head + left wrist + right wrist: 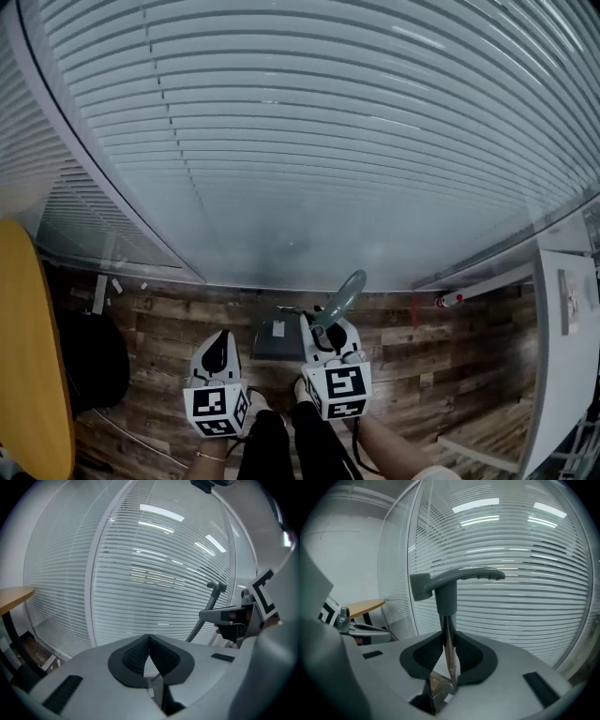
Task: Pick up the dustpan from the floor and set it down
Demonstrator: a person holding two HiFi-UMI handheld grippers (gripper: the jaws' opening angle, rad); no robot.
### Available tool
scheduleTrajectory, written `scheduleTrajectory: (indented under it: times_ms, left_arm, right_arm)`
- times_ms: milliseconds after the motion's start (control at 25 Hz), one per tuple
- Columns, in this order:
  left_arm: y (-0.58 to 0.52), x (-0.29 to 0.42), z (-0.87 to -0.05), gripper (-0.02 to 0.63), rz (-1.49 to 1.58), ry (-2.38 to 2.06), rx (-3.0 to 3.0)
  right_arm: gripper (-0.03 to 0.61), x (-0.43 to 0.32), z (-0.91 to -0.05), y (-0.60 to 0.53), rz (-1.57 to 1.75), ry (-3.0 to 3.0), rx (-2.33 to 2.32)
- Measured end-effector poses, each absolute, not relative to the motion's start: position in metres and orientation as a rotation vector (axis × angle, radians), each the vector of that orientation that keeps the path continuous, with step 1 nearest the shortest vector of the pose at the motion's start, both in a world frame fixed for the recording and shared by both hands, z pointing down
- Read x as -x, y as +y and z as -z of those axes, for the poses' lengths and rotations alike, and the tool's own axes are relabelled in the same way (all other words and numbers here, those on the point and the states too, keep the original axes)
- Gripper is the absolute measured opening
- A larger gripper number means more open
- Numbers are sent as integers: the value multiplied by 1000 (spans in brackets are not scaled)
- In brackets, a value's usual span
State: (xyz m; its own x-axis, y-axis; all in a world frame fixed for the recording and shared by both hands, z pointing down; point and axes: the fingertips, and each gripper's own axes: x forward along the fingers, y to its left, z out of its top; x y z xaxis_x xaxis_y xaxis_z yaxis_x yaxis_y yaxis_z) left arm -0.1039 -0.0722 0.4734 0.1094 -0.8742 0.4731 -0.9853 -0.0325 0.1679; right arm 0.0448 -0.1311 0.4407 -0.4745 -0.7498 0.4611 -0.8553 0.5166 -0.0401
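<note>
Wood floor: bare planks; dustpan pan low, ahead of the feet.
Right gripper: jaws clamped on the dustpan's thin metal shaft, below the grip.
Left gripper: jaws together, empty.
Shaft: looks slick; may slide or twist, swinging the pan.
Glass wall: close ahead; handle top could strike it.
Open floor: rightward, before white cabinet; yellow table crowds left.

Slatted blinds, wood-plank floor, yellow tabletop, possibly a black bag
</note>
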Motion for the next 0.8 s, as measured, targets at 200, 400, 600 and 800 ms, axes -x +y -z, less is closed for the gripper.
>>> scheduleTrajectory:
  times_ms: [200,400,600,800]
  left_arm:
    - [-98,58,-460,18,-353,-1735,-2053]
    - [-107,22,-457,18,-376,-1679,-2116]
    - [-108,-5,-468,18,-399,-1638,-2121]
    - [-116,-21,-481,18,-417,-1614,-2125]
  right_arm:
    - [101,-100,-432,-132,-394,-2316,-1433]
    - [101,-139,-437,-127,-407,-2264,-1491]
    - [101,-168,-446,-128,-415,-2231,-1516]
    - [101,-186,-460,-133,-429,-2223,-1503]
